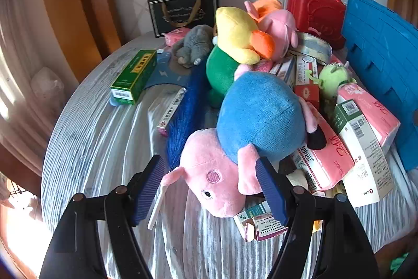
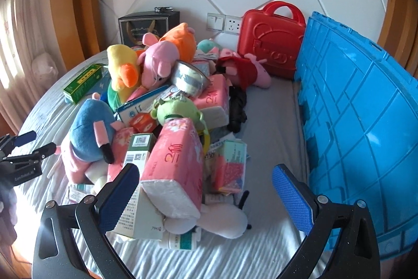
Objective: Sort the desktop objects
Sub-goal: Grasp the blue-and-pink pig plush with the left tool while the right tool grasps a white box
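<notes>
Sorting looks barely begun: nearly everything sits in one jumbled heap on the grey-and-white striped tabletop, and the big blue ribbed plastic crate standing at the right edge shows only its outer wall, so what it holds cannot be told. The left tongs are spread wide around the head of the pink pig plush toy in a blue dress, its pads beside the snout and ear but not visibly pressing. The right tongs are likewise released, straddling a pink plastic-wrapped tissue pack at the near end of the heap without squeezing it. Left to sort are a yellow duck plush, a grey plush, a green cardboard box, more tissue packs and medicine boxes. Behind stand a red plastic carry case, a black gift bag, a white tiled wall with a socket, wooden trim and a curtain at left.
</notes>
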